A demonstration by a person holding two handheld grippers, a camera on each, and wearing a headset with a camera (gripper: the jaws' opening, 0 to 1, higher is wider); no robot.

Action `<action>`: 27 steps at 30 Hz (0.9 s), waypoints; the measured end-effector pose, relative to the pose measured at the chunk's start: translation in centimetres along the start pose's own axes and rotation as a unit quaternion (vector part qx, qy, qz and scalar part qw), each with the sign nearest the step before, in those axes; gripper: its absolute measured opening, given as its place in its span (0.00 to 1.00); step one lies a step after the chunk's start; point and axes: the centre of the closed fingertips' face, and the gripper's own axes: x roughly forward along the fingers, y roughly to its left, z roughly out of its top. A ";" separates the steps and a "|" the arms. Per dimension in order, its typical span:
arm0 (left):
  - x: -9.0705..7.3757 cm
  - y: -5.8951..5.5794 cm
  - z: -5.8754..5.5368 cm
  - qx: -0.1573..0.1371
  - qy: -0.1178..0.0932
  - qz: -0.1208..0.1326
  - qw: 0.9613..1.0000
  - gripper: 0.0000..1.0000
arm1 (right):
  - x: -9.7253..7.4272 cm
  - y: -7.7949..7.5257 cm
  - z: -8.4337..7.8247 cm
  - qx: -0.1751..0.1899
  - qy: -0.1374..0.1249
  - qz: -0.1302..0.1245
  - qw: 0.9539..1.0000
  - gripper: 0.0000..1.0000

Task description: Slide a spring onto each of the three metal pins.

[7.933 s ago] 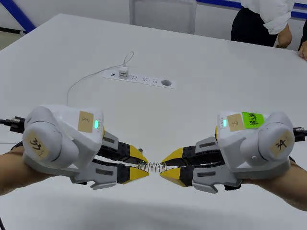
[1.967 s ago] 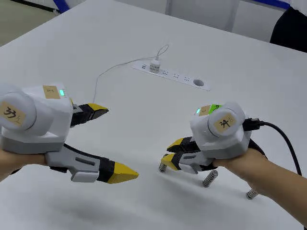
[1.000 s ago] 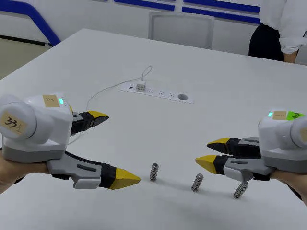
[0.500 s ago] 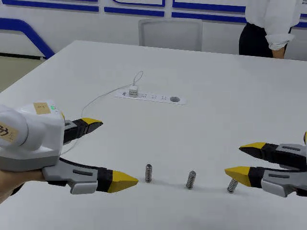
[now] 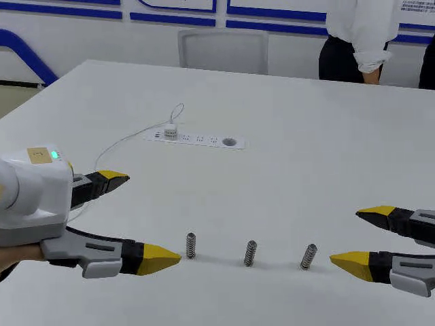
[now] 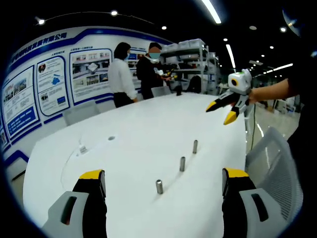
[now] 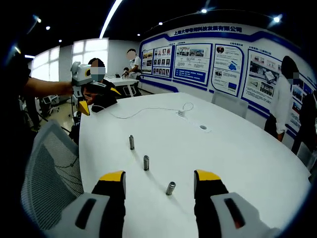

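Presently, item by item. Your left claw (image 5: 139, 216) was held over the near left of the table (image 5: 292, 163) with its jaws spread wide and nothing between them, and its lower yellow tip lay just beside the left spring (image 5: 191, 245) without touching it. Your right claw (image 5: 357, 238) was held over the near right with its jaws parted and likewise empty, its lower tip near the right spring (image 5: 308, 256) but apart from it. The three springs stood on end in one row on the table between your two claws. The left spring was upright, the middle spring (image 5: 250, 252) was between the other two, and the right spring leaned a little in the head view. In your left gripper view the row ran away from the jaws towards the other claw, which was raised at the far end. Your right gripper view showed the same row from the opposite end. A power strip (image 5: 194, 138) lay well beyond the springs towards the middle of the table, with a plug (image 5: 170, 132) seated in it and a white cable (image 5: 126, 141) trailing off to the left. A chair (image 5: 221, 49) stood at the far edge, and a person (image 5: 357, 34) in a white shirt stood beyond the far right corner.
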 end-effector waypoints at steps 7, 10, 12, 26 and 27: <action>0.2 -1.0 -0.5 0.002 0.012 -0.021 1.000 1.00 | -0.1 -0.5 -1.2 0.000 0.015 -0.006 1.000 0.62; 0.3 -1.2 -0.5 0.005 0.016 -0.025 1.000 1.00 | -0.1 -0.6 -1.2 0.003 0.014 -0.006 1.000 0.63; 0.3 -1.3 -0.4 0.007 0.016 -0.025 1.000 1.00 | -0.1 -0.6 -1.2 0.003 0.014 -0.005 1.000 0.64; 0.0 -0.6 -0.5 0.008 0.019 -0.018 1.000 1.00 | 0.0 0.2 -1.4 0.002 0.020 0.003 1.000 0.65; 0.0 -0.6 -0.5 0.009 0.019 -0.019 1.000 1.00 | 0.0 0.2 -1.4 0.002 0.020 0.003 1.000 0.65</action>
